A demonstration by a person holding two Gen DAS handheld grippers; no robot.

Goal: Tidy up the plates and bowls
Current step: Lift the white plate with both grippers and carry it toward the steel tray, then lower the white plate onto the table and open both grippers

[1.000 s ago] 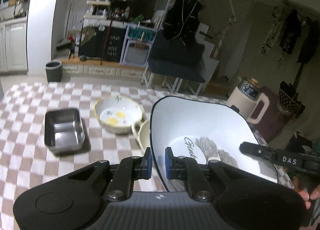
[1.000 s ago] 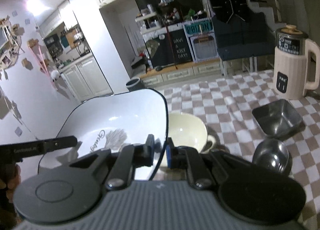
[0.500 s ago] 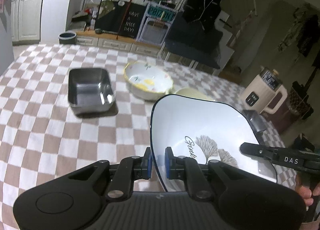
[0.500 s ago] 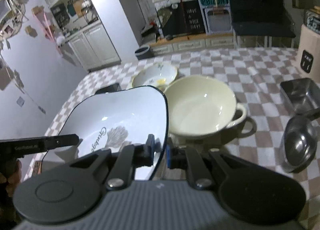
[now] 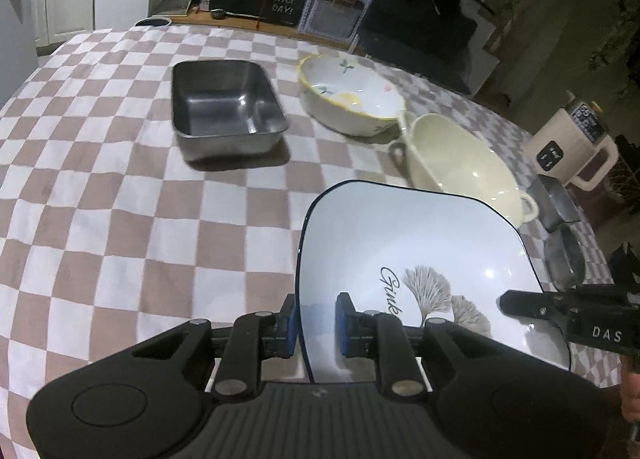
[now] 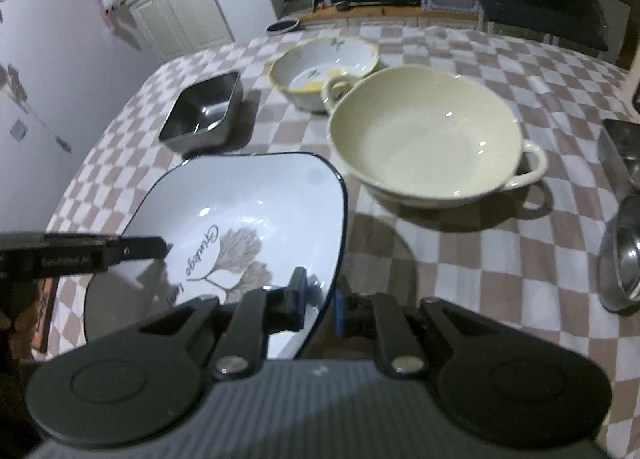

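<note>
Over a dim room's checkered tablecloth (image 5: 100, 199), right claw (image 6: 320, 307) pinches plate (image 6: 248, 195); left claw (image 5: 316, 323), just opening, straddles its rim.

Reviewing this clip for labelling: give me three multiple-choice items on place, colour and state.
1. Where is the cream two-handled bowl?
A. beside the flowered bowl
B. inside the steel tray
C. on the floor
2. What colour edges the white square plate?
A. red
B. dark blue
C. gold
3. How is the plate held?
A. lying untouched on the cloth
B. by one gripper
C. between the left gripper and the right gripper at opposite rims

Answers: 1 A, its handle meets the flowered bowl. 2 B, a dark line rims it. 3 C, both grippers straddle its rim.
</note>
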